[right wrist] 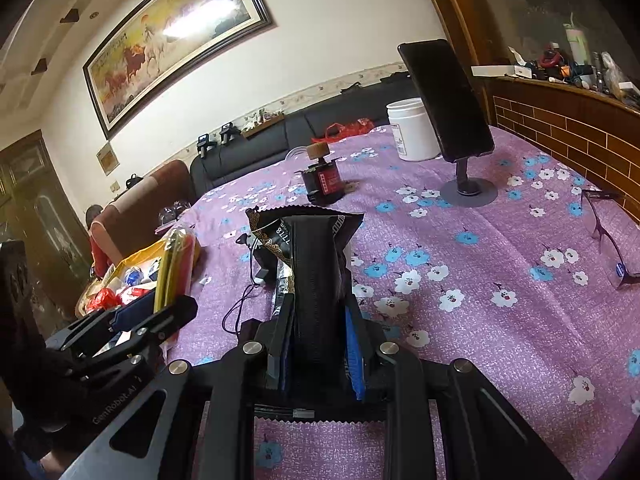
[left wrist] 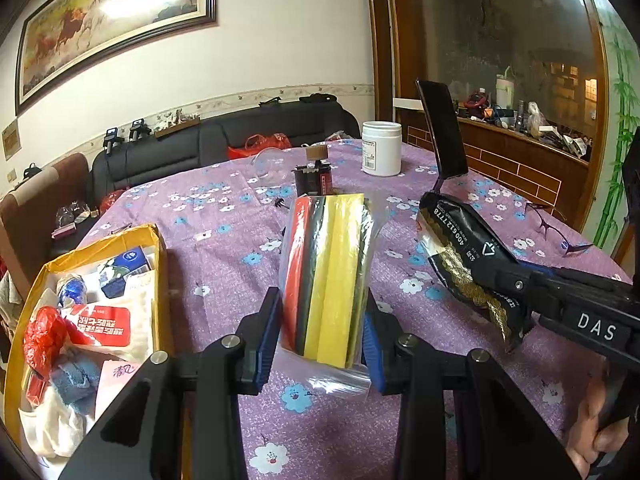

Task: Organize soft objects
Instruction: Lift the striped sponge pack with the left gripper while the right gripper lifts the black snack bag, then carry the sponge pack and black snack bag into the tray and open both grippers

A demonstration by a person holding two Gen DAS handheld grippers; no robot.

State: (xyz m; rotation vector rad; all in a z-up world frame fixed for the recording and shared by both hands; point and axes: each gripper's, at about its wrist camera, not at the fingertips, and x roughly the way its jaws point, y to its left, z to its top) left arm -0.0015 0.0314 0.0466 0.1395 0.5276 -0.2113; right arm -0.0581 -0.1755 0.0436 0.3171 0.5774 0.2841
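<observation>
The left gripper point(left wrist: 322, 332) is clamped on a clear bag of sponges point(left wrist: 330, 272), its blue pads pressing both long sides near the lower end. The right gripper point(right wrist: 318, 344) is closed tight on a black pouch with gold trim point(right wrist: 310, 264), which it pinches at the end that is near to the hand.

Both packs are held above the purple flowered tablecloth point(left wrist: 224, 272), not lying on it. The sponge bag stands between the two tools; in the left wrist view the pouch point(left wrist: 464, 256) is to the right of it and apart from it.

I judge that the step in hand is the carrying: each hand has already picked up one soft thing, and neither is yet put away. The yellow cardboard box point(left wrist: 160, 256) at the left edge of the table already holds cloths and small packets, so it seems to be the place for them. The next move probably calls for swinging the left tool to the box, lowering the bag inside, and only then opening the jaws. The box is quite full, so the bag may need to lie flat on top.

The sponge bag points away from the left hand, its long axis along the fingers. The pouch likewise runs lengthwise out of the right tool, its far end rising a little toward the phone stand point(right wrist: 468, 188).
</observation>
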